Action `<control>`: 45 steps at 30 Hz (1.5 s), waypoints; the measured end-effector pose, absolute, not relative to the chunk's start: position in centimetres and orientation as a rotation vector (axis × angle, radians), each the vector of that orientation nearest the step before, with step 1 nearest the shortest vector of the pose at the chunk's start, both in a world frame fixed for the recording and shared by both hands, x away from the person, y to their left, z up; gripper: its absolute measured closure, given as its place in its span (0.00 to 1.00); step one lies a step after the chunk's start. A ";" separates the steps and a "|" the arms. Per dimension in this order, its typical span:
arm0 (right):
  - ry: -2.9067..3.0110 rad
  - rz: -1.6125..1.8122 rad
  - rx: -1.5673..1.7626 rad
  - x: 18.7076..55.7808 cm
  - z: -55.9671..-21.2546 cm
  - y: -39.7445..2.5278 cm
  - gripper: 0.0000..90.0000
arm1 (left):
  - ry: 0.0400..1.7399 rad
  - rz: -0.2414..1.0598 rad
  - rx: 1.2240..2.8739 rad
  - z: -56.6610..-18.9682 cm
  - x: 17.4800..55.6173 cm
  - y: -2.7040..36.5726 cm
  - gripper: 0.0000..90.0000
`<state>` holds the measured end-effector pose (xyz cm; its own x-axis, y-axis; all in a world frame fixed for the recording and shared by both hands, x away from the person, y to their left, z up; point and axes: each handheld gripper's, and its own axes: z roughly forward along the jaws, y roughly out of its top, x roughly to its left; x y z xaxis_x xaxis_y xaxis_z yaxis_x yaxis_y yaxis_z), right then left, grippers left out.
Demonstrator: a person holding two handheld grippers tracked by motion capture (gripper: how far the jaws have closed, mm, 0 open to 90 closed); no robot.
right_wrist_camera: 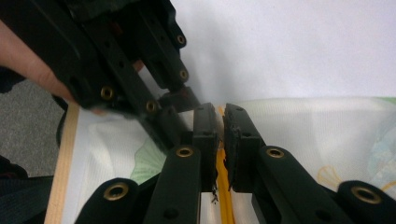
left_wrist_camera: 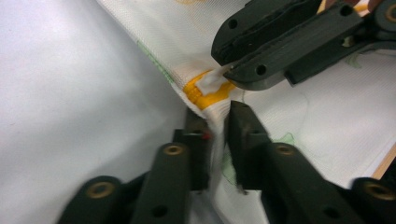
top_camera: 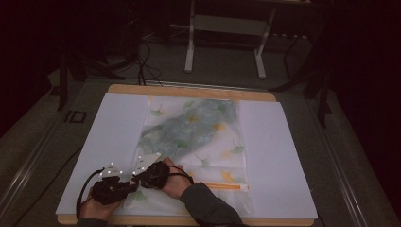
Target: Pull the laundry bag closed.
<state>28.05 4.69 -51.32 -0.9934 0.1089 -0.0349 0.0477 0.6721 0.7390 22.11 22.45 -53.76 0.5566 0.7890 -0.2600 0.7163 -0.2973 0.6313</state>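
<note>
A sheer white cloth (top_camera: 198, 137) printed with green and orange leaves lies flat on a white sheet (top_camera: 113, 127). An orange band (top_camera: 227, 187) crosses its near end. Both grippers meet at the cloth's near left corner. My left gripper (top_camera: 112, 185) is shut on the cloth's edge (left_wrist_camera: 217, 119), which stands pinched up between its jaws. My right gripper (top_camera: 152, 174) is shut on the orange band (right_wrist_camera: 220, 116), just beyond the left one. In the left gripper view the right gripper (left_wrist_camera: 224, 74) pinches a white tab on the orange hem (left_wrist_camera: 205, 91). The left gripper (right_wrist_camera: 180, 100) nearly touches the right one.
The white sheet covers a wooden board (top_camera: 189, 91) whose near edge (top_camera: 189, 220) runs under my forearms. Bare white sheet lies to the left and right of the cloth. Grey floor, a white stand (top_camera: 224, 28) and cables (top_camera: 144, 66) lie beyond the board.
</note>
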 end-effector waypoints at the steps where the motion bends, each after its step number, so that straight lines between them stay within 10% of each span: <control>1: 2.806 1.234 0.134 28.1 -51.5 4.6 0.93 | 1.202 0.127 2.069 -53.7 22.1 22.5 0.94; 45: 2.847 1.024 0.118 28.3 -53.3 0.9 0.95 | 1.188 0.144 1.990 -53.1 21.7 23.3 0.98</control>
<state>28.30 0.91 -53.27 -0.9905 0.1113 -0.0806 0.0344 0.7689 0.6384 21.68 23.29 -53.08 0.5532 0.7829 -0.2847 0.6923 -0.2420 0.6798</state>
